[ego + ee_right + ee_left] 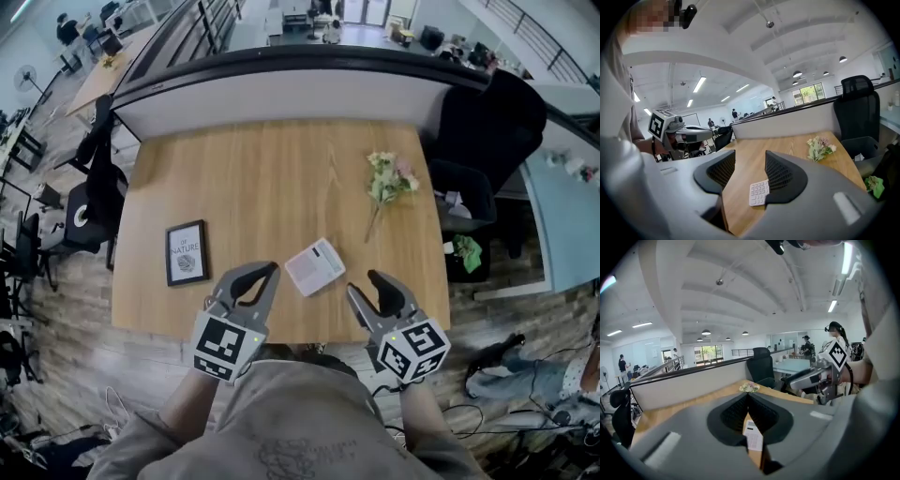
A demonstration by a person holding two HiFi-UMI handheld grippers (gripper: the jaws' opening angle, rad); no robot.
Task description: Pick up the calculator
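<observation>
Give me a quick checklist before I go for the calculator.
1. Calculator lies flat on the table, uncovered: ok.
2. Right gripper jaws apart, empty: ok.
3. Left gripper jaws apart: not ok, they are together.
4. Calculator between either gripper's jaws: not ok, it lies ahead of both.
5. Framed picture and flowers apart from calculator: ok.
6. Right jaws wide enough for the calculator: cannot tell.

Bright, even glow from ceiling strip lights (833, 305); soft shadows, fisheye-warped edges.
</observation>
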